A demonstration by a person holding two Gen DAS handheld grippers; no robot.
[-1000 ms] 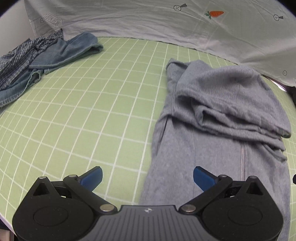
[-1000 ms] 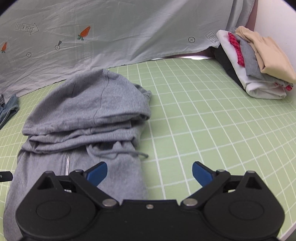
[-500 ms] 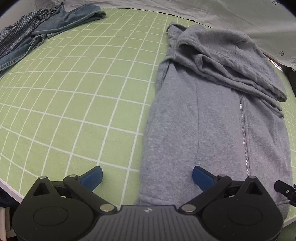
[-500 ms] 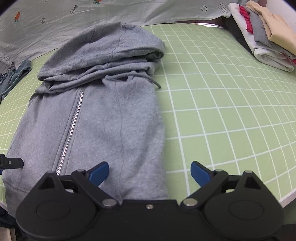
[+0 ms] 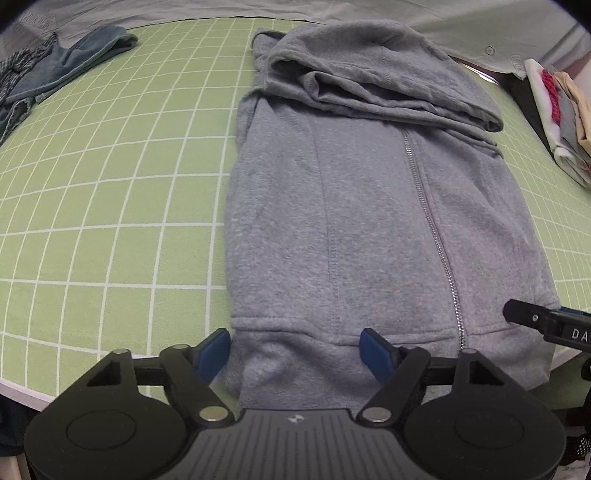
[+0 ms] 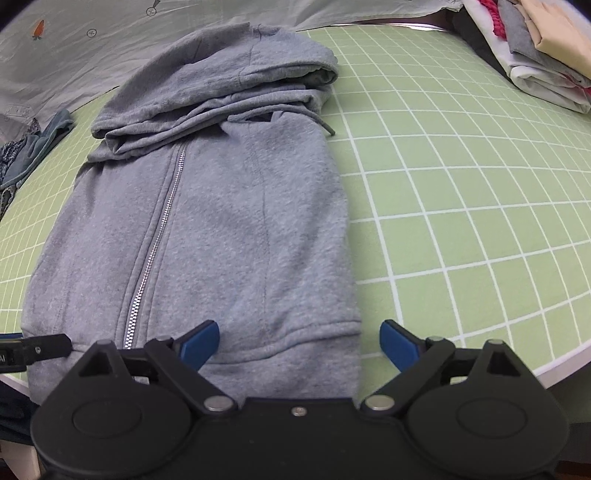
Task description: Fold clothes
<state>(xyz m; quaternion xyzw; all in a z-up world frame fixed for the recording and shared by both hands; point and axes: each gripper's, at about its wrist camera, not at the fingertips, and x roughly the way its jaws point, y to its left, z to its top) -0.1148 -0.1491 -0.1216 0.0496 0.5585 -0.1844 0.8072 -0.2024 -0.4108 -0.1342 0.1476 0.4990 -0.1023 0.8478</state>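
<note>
Tools (image 5: 295, 345) straddle hoodie (image 5: 369, 206) hem.

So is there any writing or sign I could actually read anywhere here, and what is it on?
"DA": white letters on the black arm of the right gripper, cut off by the picture's edge.
Boxed print on the pale backdrop sheet: blurred, unreadable.
Same sheet, right side: boxed print, too blurred.
Same sheet: a carrot drawing and small round marks, no words.
Grey hoodie: no lettering visible.

text: "DA" | on: right gripper (image 5: 554, 326) | rest: illegible
</note>
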